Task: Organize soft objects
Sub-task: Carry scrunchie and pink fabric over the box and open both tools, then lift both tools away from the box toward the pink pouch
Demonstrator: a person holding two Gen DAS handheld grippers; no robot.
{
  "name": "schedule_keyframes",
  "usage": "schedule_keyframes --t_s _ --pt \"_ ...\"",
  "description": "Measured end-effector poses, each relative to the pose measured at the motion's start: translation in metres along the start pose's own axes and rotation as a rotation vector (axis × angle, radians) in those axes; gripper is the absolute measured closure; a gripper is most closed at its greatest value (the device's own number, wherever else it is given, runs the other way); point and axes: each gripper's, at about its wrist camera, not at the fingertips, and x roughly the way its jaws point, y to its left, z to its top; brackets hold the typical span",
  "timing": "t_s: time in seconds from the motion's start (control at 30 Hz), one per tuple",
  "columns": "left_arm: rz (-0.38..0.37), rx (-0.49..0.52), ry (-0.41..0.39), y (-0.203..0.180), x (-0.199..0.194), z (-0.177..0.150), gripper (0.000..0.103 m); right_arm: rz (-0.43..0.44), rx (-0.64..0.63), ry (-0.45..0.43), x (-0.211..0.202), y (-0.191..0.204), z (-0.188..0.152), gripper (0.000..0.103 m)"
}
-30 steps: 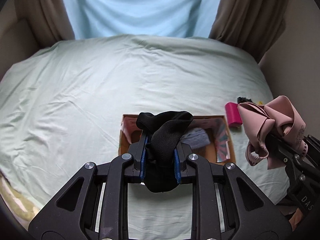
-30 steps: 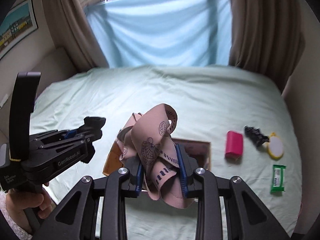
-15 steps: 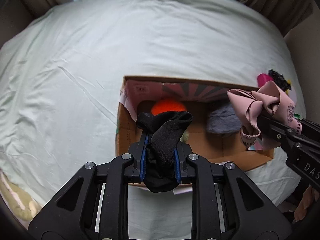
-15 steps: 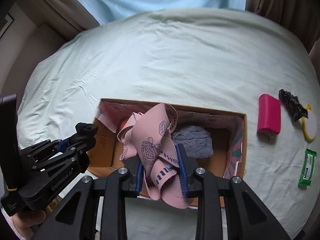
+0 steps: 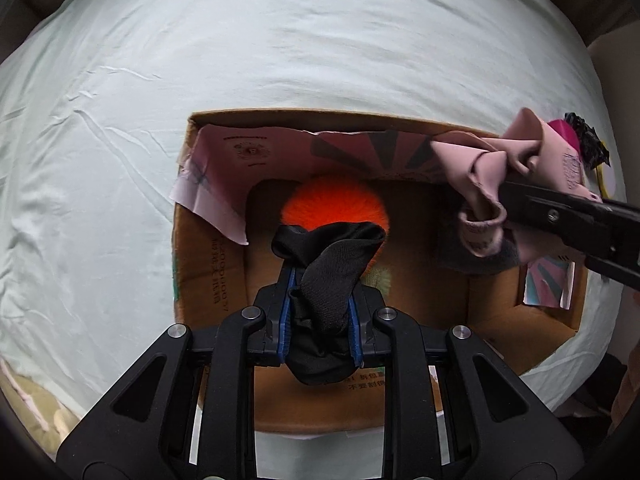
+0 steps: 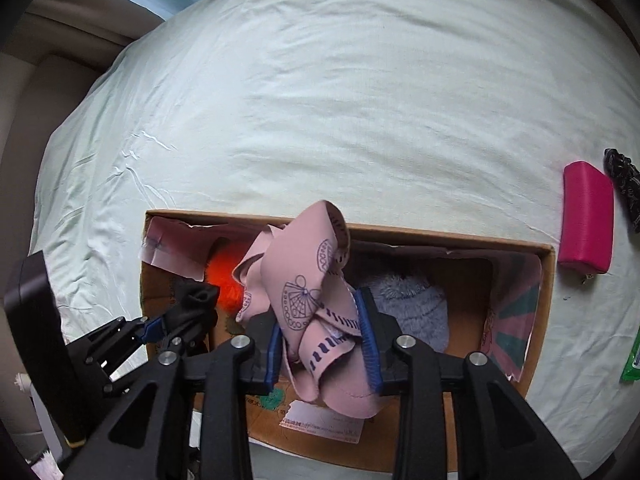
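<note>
Both tongs are now hanging lower over the cardboard box (image 6: 448, 236) than a moment ago, so the window and curtains are dropping out of view and the box is filling both pictures. The bed (image 5: 320, 48), covered in a pale green sheet, is carrying the box, whose long side is running left to right. The right tongs (image 6: 320, 332) are gripping the pink patterned cloth (image 6: 316, 292), its bunched length rising out of the jaws over the box's middle. The left tongs (image 5: 322, 312) are pinching the black sock (image 5: 326, 272), which is standing up along the fingers over the box's left half. Inside, a grey fluffy item (image 6: 404, 308) is lying beside an orange fluffy ball (image 5: 334, 208). A magenta pouch (image 6: 586, 220) is lying on the sheet just right of the box.
</note>
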Motion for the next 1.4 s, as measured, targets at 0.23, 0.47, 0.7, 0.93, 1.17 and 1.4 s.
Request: schedule_keyframes --t_s 0.23,0.47,0.7,0.93,1.17,1.4 --pt "0.033 0.057 -0.026 -0.008 -0.009 -0.008 0.0 0.03 0.057 -0.022 -0.004 -0.012 0.0 0.0" --pt "0.014 0.06 -0.041 -0.009 -0.021 -0.016 0.0 0.042 0.121 -0.027 -0.01 -0.023 -0.012 0.0" --pt "0.002 0.042 -0.079 -0.005 -0.041 -0.023 0.0 0.031 0.107 -0.089 -0.036 -0.018 -0.024 0.0" --pt "0.005 0.041 -0.135 0.002 -0.078 -0.036 0.0 0.021 0.087 -0.157 -0.072 -0.001 -0.041 0.0" --pt "0.01 0.044 -0.213 0.012 -0.129 -0.051 0.0 -0.014 0.027 -0.268 -0.129 0.023 -0.071 0.0" --pt "-0.003 0.041 -0.308 0.011 -0.192 -0.067 0.0 -0.047 0.021 -0.419 -0.201 0.036 -0.11 0.0"
